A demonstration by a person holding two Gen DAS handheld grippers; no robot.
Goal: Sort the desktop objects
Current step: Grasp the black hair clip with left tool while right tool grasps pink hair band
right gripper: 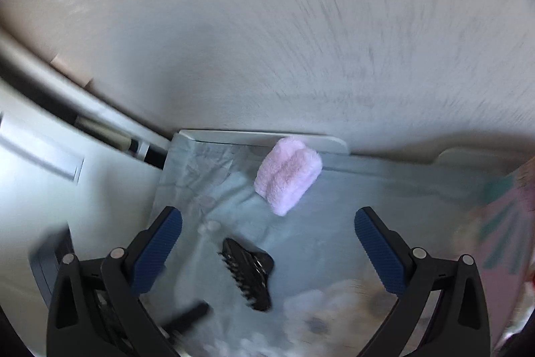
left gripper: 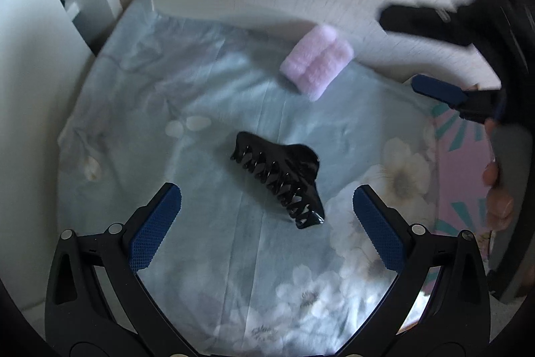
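A black claw hair clip (left gripper: 279, 181) lies on a pale blue floral cloth (left gripper: 187, 82), between and just ahead of my open, empty left gripper (left gripper: 266, 206). A folded pink fluffy towel (left gripper: 317, 64) sits at the cloth's far edge. In the right wrist view the clip (right gripper: 249, 276) lies low between the blue pads, and the towel (right gripper: 288, 174) is farther ahead. My right gripper (right gripper: 268, 231) is open and empty above the cloth; it also shows in the left wrist view at the right edge, one blue pad (left gripper: 438, 91) visible.
A white wall (right gripper: 267, 39) stands right behind the cloth. A white ledge (right gripper: 267, 138) runs along the cloth's back edge. White furniture (left gripper: 30, 89) borders the left. A pink patterned surface (left gripper: 464, 156) lies to the right of the cloth.
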